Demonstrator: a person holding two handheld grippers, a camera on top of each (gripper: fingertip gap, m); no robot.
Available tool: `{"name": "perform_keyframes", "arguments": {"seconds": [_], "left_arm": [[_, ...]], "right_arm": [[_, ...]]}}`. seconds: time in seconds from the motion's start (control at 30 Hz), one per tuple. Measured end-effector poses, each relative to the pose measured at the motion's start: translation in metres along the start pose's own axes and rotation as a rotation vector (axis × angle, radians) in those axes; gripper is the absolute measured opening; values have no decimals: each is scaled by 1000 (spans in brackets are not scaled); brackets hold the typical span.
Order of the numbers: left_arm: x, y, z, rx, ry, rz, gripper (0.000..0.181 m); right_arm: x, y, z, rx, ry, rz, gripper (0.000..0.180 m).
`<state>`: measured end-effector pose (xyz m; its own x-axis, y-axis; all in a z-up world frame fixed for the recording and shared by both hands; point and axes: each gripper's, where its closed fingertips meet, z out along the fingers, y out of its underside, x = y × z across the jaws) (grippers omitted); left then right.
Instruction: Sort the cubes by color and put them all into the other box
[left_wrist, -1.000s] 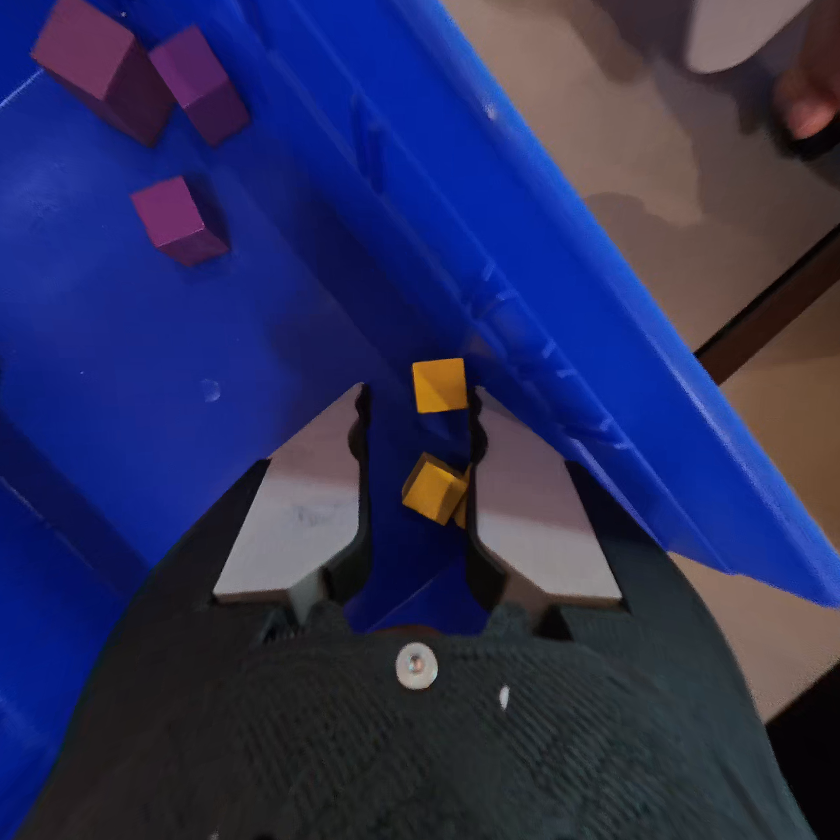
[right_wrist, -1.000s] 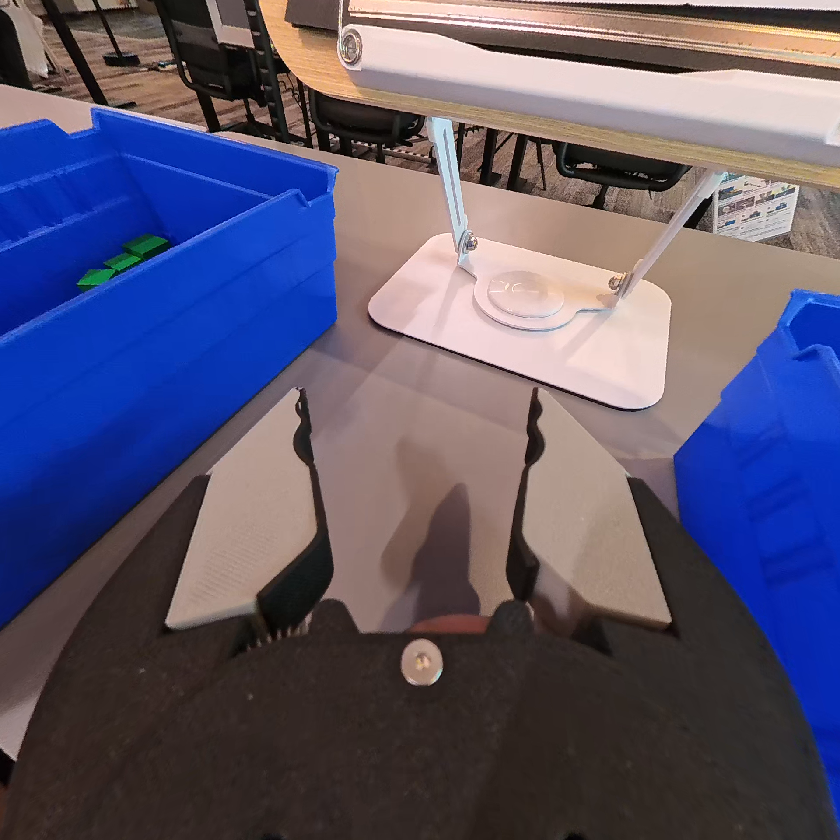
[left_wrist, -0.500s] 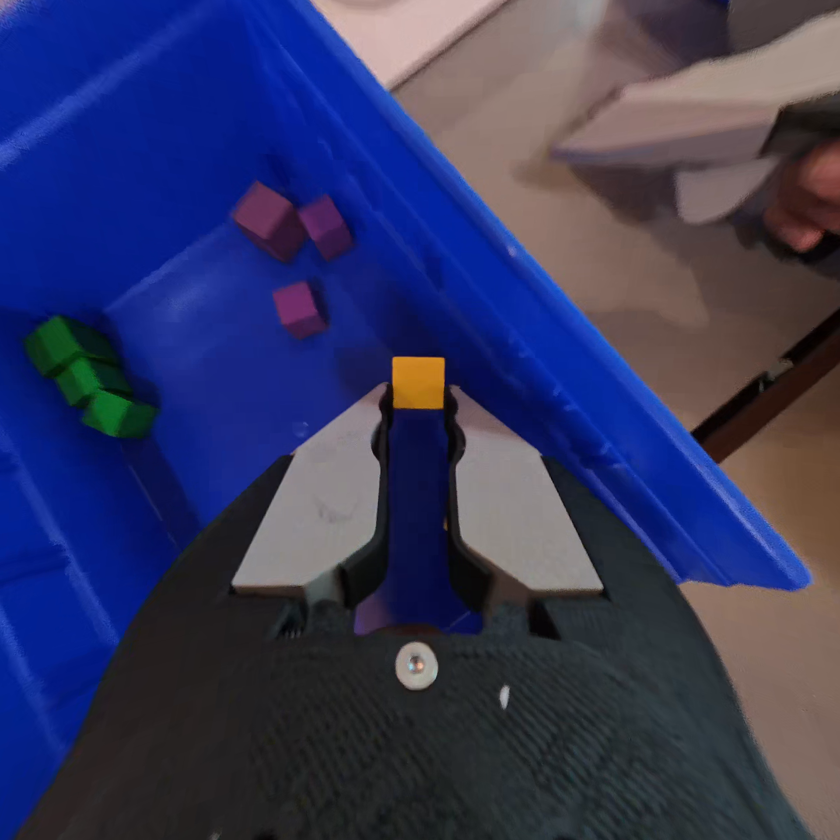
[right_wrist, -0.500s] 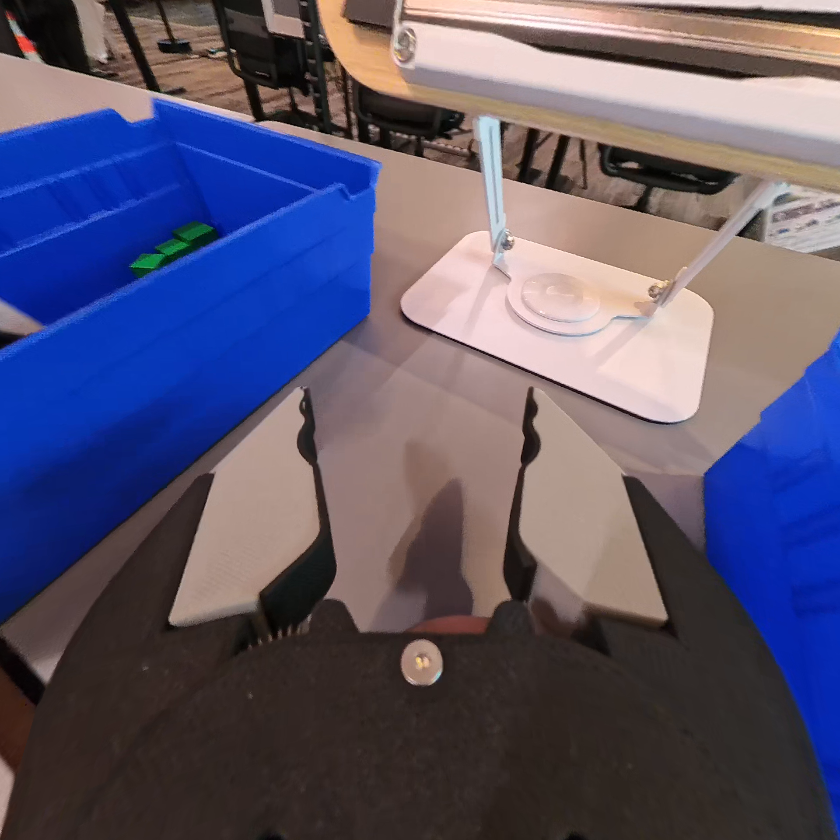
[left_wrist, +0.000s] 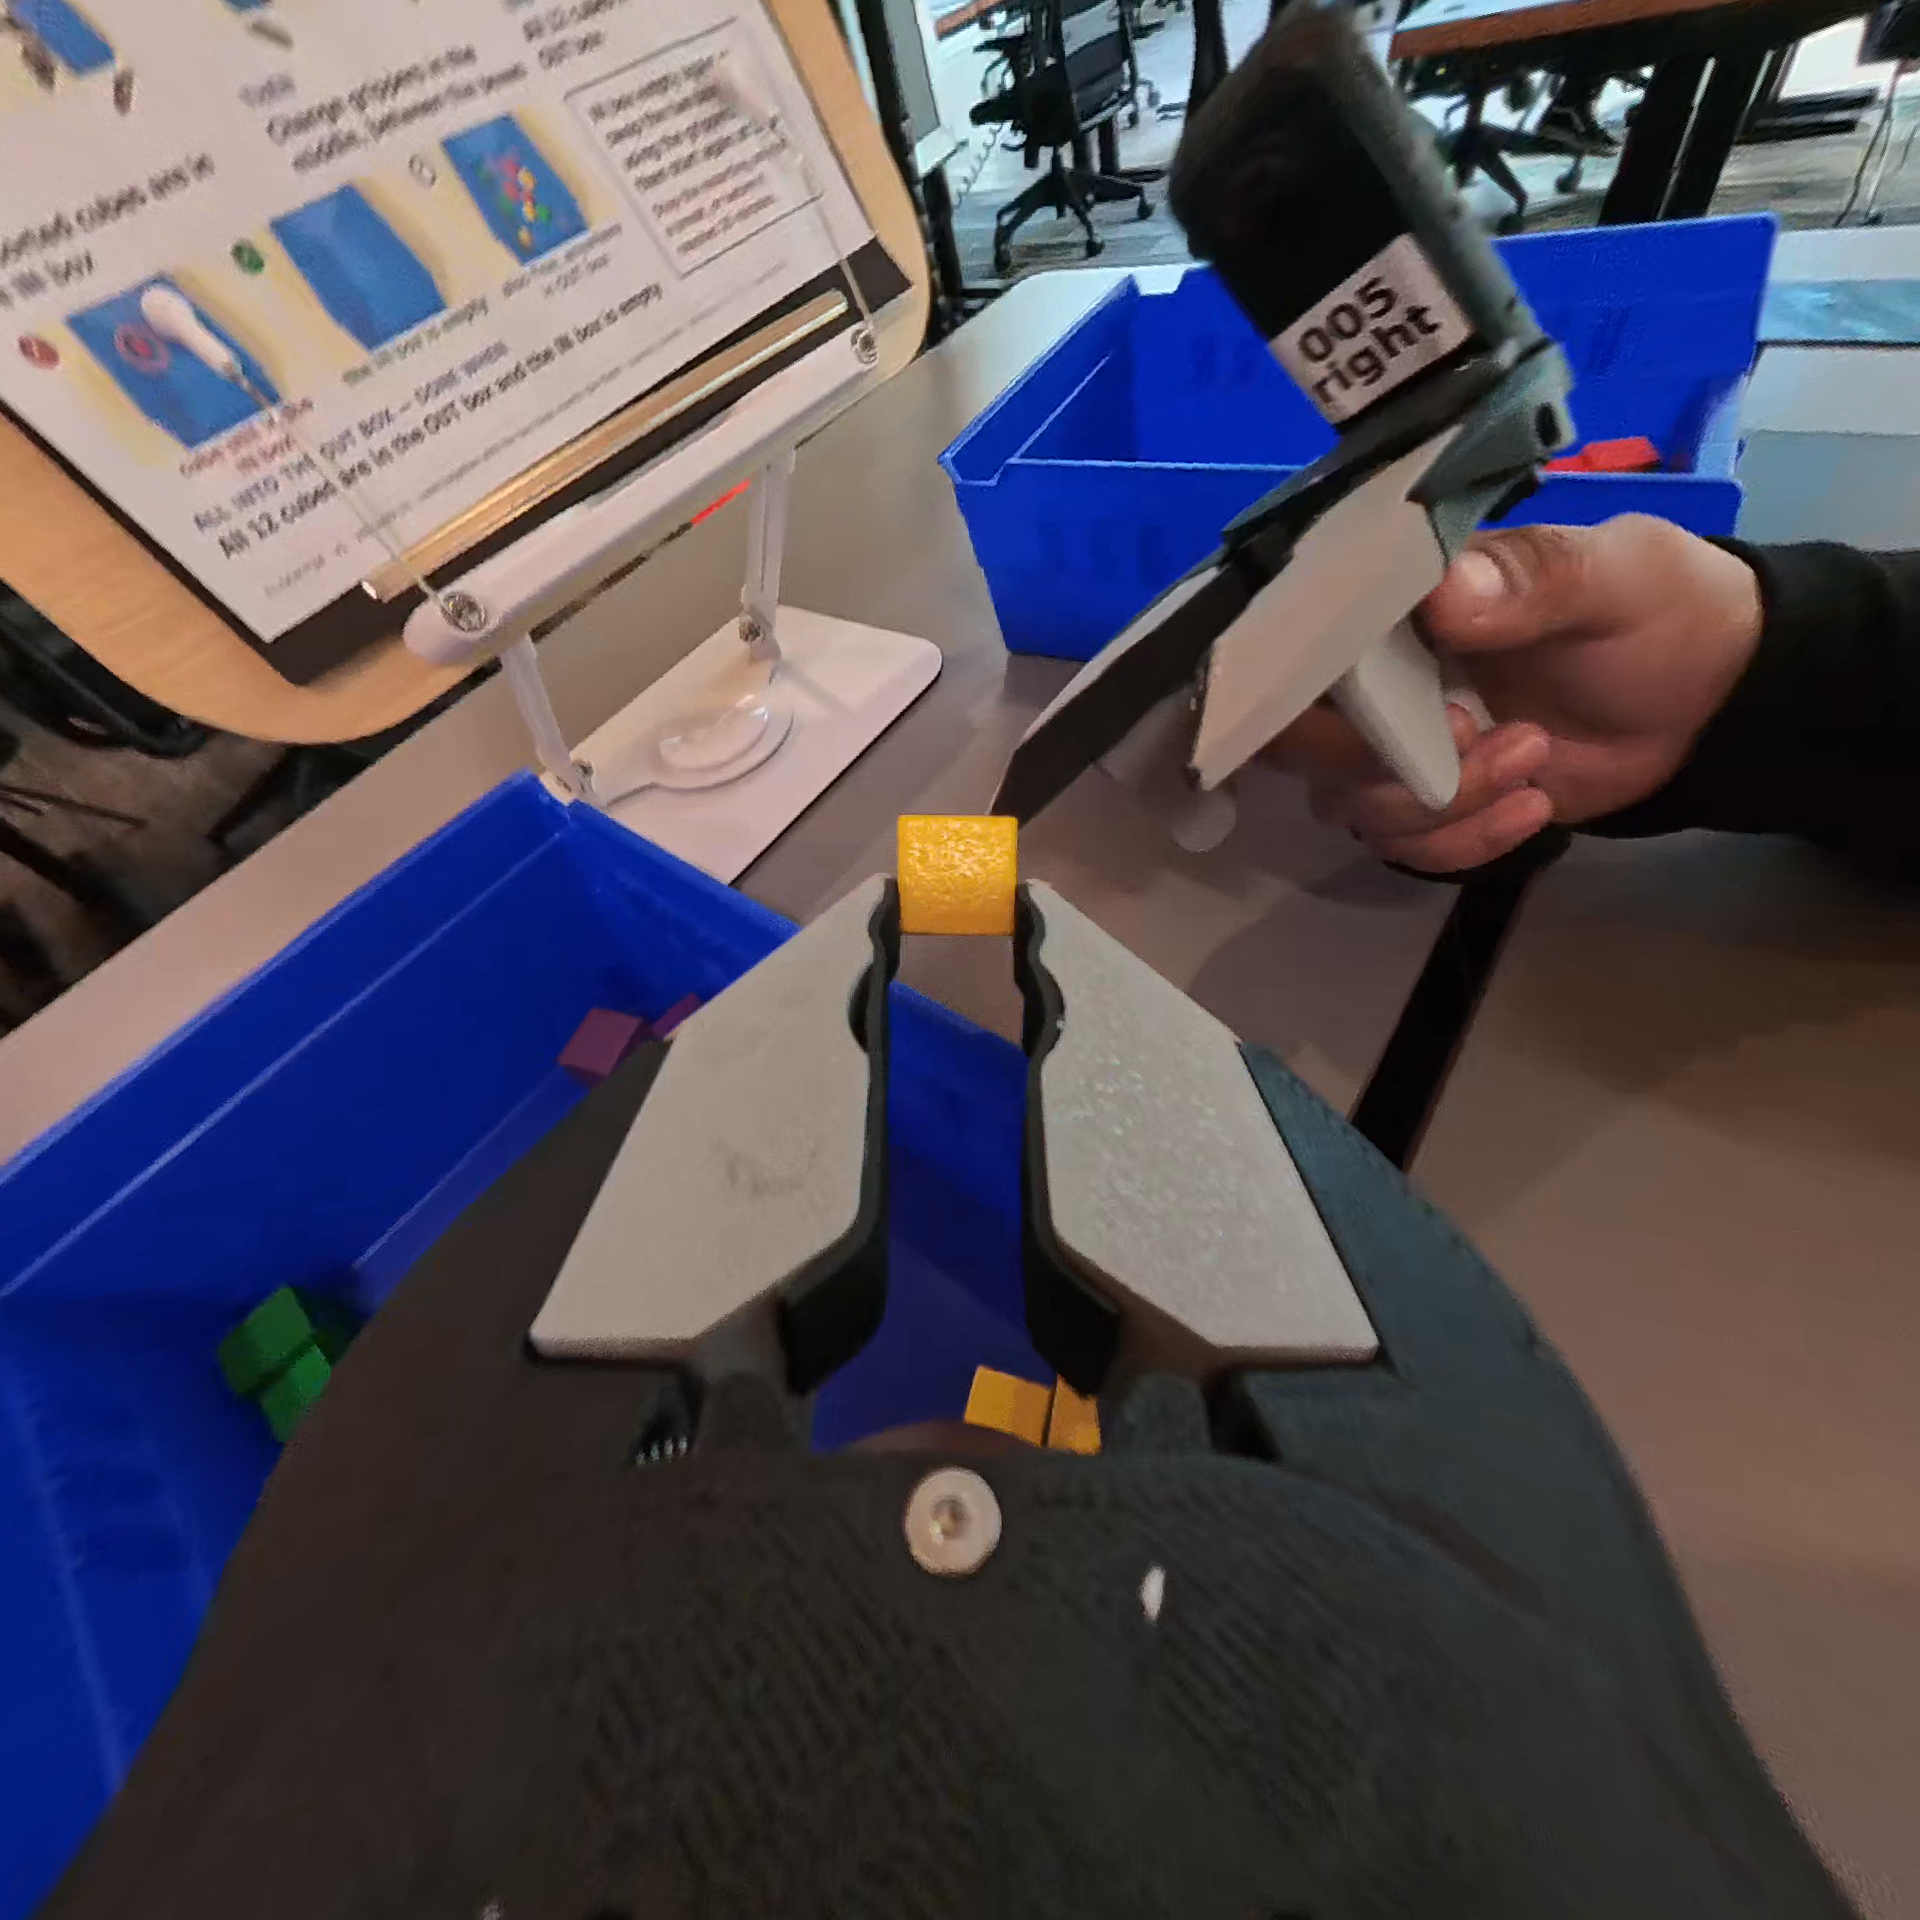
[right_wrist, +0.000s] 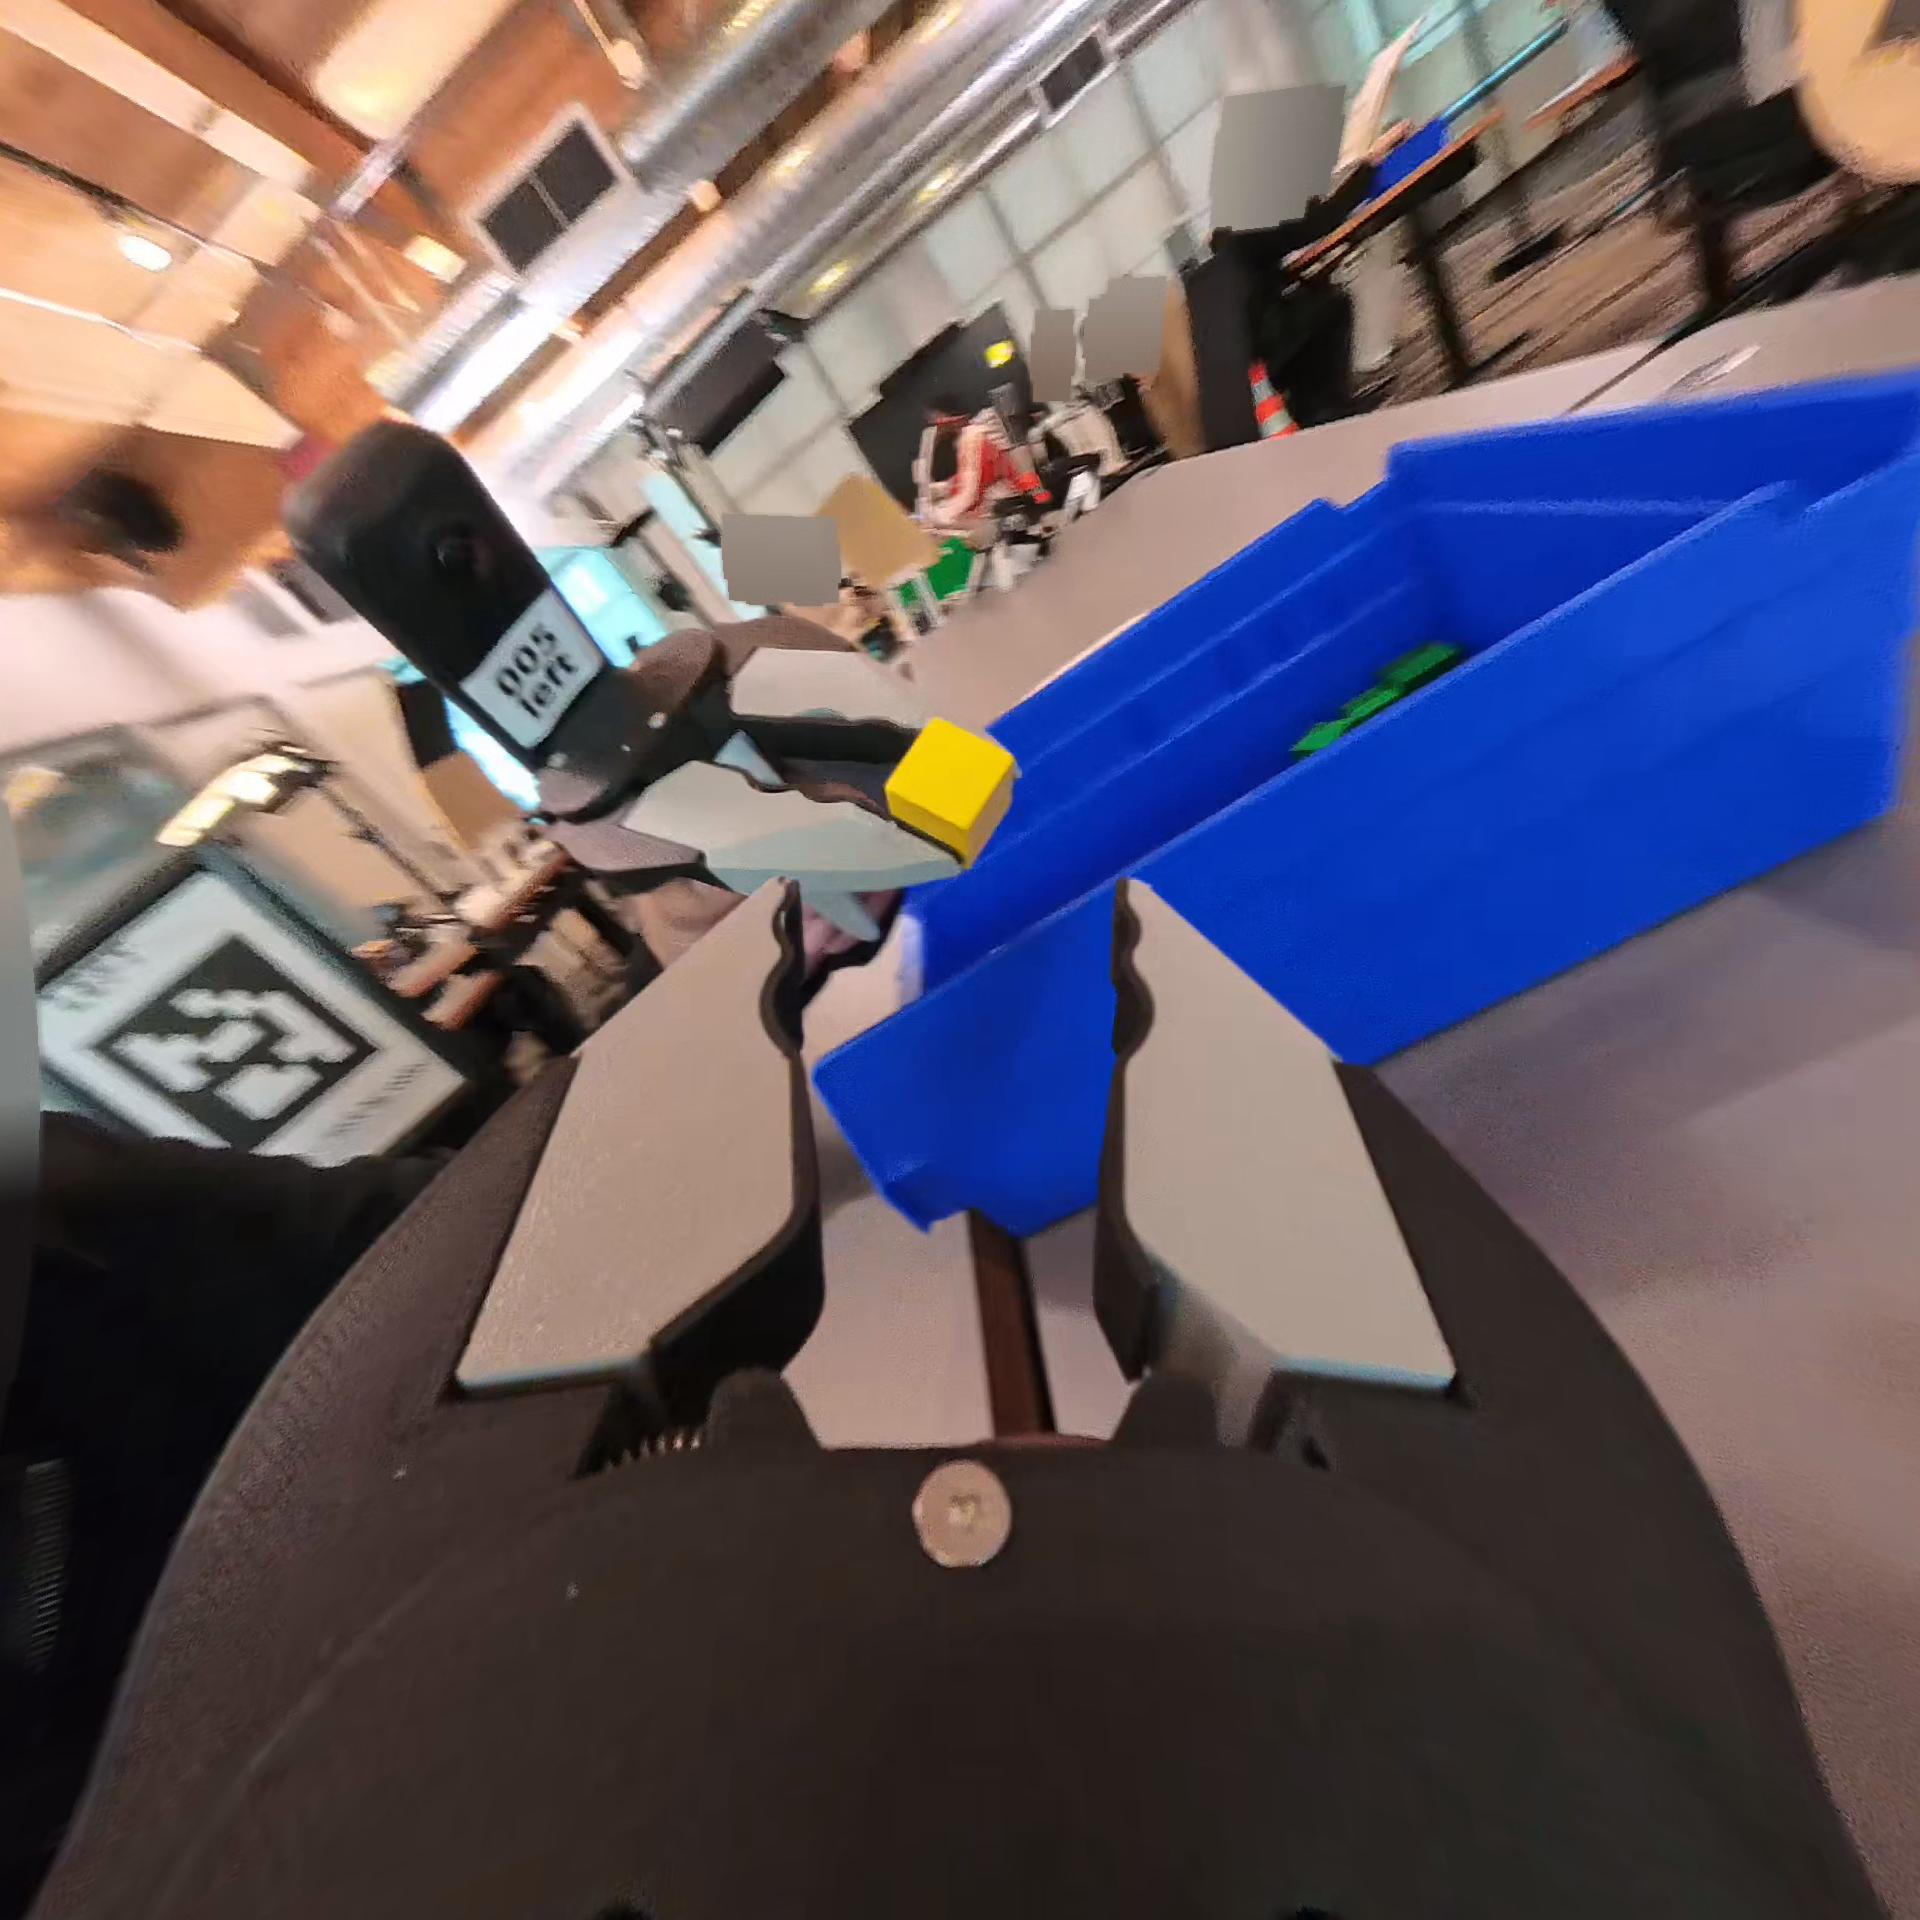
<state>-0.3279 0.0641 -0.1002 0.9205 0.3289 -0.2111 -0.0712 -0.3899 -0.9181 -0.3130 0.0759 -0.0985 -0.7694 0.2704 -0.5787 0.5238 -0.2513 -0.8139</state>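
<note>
My left gripper (left_wrist: 956, 899) is shut on a yellow cube (left_wrist: 956, 875) and holds it up above the near blue box (left_wrist: 312, 1091). That box holds green cubes (left_wrist: 275, 1356), purple cubes (left_wrist: 603, 1039) and two yellow cubes (left_wrist: 1029, 1408). My right gripper (right_wrist: 951, 904) is open and empty, turned toward the left one, which shows in the right wrist view with the yellow cube (right_wrist: 951, 779) at its tip. In the left wrist view the right gripper (left_wrist: 1299, 603) hangs just beyond the cube. A second blue box (left_wrist: 1143, 468) with a red cube (left_wrist: 1605, 455) stands farther back.
A white stand (left_wrist: 727, 717) carrying an instruction board (left_wrist: 416, 260) stands on the grey table behind the near box. A person's hand (left_wrist: 1600, 686) holds the right gripper. A dark seam (left_wrist: 1444, 997) runs across the table. Green cubes (right_wrist: 1382, 691) show in the box in the right wrist view.
My left gripper closed on the yellow cube inside the box and lifted it out, tilting up. My right gripper swung left from facing the stand to facing the left gripper.
</note>
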Motion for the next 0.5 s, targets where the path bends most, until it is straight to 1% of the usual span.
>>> {"name": "perform_keyframes", "arguments": {"seconds": [0.13, 0.33, 0.4, 0.47, 0.5], "left_arm": [[9, -3, 1, 3, -11, 110, 20], [21, 11, 12, -80, -9, 225, 20], [24, 10, 15, -79, -13, 244, 20], [26, 10, 16, -82, -15, 254, 20], [27, 11, 17, -89, -11, 256, 20]], "right_arm": [[-11, 4, 2, -12, -118, 120, 57], [-3, 10, 4, -40, -72, 114, 55], [0, 14, 6, -60, -55, 120, 51], [1, 19, 7, -80, -51, 122, 41], [1, 20, 7, -83, -55, 120, 33]]}}
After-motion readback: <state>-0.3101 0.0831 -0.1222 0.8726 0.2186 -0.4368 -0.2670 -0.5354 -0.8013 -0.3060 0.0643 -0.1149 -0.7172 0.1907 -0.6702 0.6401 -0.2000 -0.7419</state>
